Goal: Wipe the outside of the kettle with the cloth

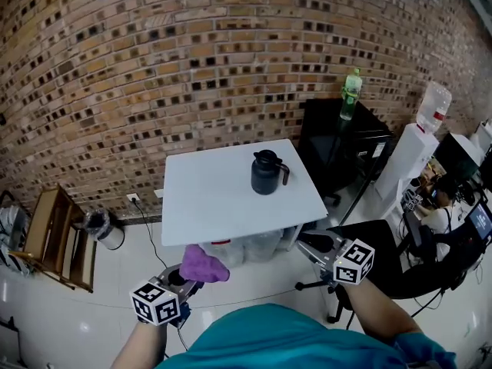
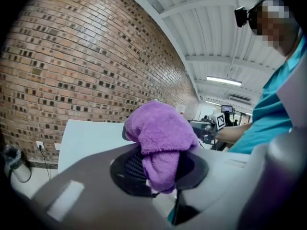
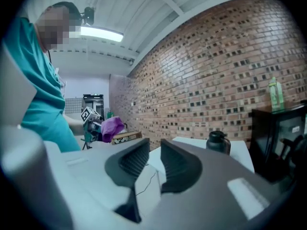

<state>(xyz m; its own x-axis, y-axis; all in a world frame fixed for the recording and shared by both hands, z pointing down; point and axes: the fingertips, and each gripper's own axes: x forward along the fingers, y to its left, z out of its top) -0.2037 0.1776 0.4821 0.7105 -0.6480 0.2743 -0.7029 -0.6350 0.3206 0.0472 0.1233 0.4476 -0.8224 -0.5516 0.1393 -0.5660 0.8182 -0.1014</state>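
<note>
kettle (image 1: 267,172): desk's (image 1: 215,198) 2 o'clock part | left hand-held gripper (image 1: 183,281): clamped on purple cloth (image 1: 203,265), kettle's 7 o'clock | right hand-held gripper (image 1: 315,244): jaws narrowly apart, empty, kettle's 5 o'clock | green bottle (image 1: 351,94): kettle's 1 o'clock | between: bare desk

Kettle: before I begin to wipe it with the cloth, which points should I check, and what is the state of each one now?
1. Cloth gripped: ok. The purple cloth is clamped in the left gripper.
2. Kettle stable: ok. The kettle stands upright on the white table, handle to the right in the head view.
3. Right gripper free: ok. Nothing is between its jaws, which stand only narrowly apart.
4. Cloth at the kettle: not ok. Both grippers are on the near side of the table's edge, apart from the kettle.
5. Dirt on the kettle's outside: cannot tell, it shows too small.
</note>
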